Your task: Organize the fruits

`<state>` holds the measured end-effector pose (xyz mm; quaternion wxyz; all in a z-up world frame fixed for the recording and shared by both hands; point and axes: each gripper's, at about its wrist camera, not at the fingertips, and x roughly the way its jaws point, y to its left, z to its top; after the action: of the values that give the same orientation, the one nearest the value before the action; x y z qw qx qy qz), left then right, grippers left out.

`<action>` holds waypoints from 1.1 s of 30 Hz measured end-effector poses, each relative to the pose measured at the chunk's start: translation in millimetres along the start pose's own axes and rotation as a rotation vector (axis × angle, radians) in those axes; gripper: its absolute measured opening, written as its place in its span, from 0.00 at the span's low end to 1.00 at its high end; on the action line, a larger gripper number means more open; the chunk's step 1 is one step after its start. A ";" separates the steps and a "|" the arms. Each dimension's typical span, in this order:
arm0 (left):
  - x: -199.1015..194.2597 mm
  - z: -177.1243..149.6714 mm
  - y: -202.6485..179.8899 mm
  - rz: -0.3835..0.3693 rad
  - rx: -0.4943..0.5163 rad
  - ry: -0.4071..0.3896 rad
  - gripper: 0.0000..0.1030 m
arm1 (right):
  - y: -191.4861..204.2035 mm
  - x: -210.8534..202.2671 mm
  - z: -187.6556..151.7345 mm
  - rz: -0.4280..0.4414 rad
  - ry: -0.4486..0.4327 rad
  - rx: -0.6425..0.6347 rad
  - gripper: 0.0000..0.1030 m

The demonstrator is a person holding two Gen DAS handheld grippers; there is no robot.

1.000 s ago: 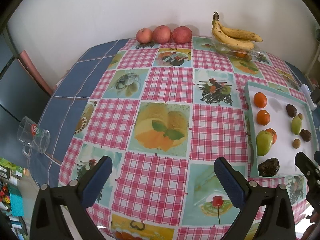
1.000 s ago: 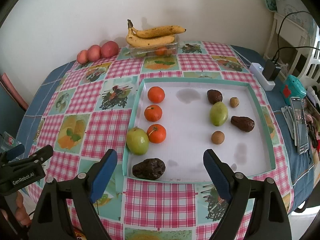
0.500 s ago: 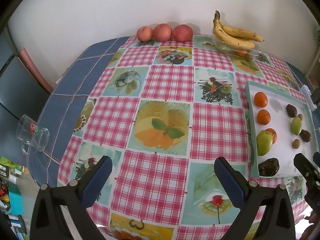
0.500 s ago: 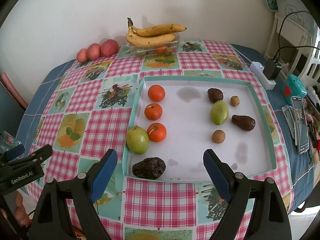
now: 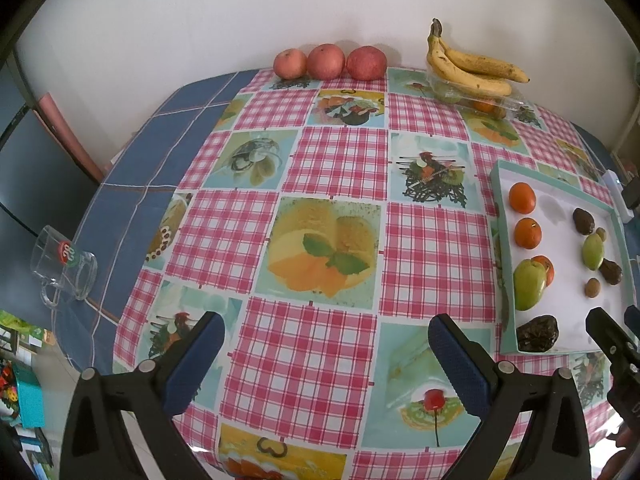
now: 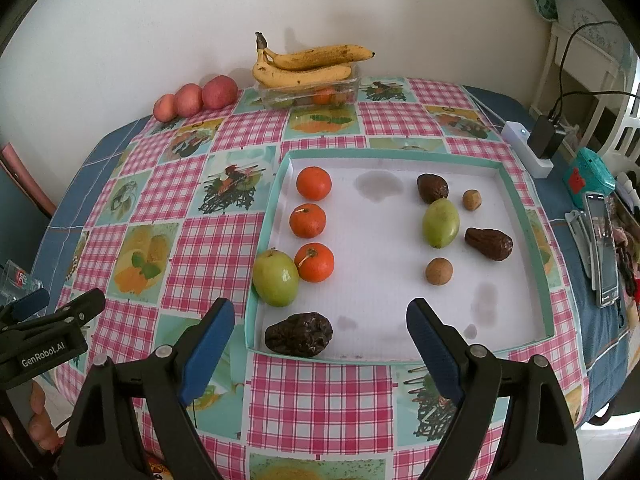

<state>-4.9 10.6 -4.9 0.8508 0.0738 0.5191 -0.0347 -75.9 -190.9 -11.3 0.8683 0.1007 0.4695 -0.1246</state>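
Right now both the left gripper (image 5: 326,354) and the right gripper (image 6: 320,338) hang wide open, holding nothing. Fruit sits in the white tray (image 6: 524,236). That green mango (image 6: 275,278) leans on the tray's edge, so a bump could roll it out.

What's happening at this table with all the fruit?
A person holds two tongs, both open and holding nothing, above a checked tablecloth. The right tongs face a shallow tray holding three oranges, two green fruits, dark wrinkled fruits and small brown ones. The left tongs hang over bare cloth. Apples and bananas sit by the wall.
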 end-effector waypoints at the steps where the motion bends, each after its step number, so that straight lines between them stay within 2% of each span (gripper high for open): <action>1: 0.1 0.0 0.2 0.000 0.000 0.000 1.00 | -0.2 0.2 -0.2 0.000 0.001 -0.001 0.86; 33: 3.4 -0.4 1.7 -0.011 -0.032 0.032 1.00 | 1.2 1.3 -0.4 0.000 0.004 0.000 0.86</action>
<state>-3.5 12.4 -8.0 0.8433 0.0577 0.5334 -0.0300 -75.1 -189.7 -12.6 0.8674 0.1007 0.4711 -0.1245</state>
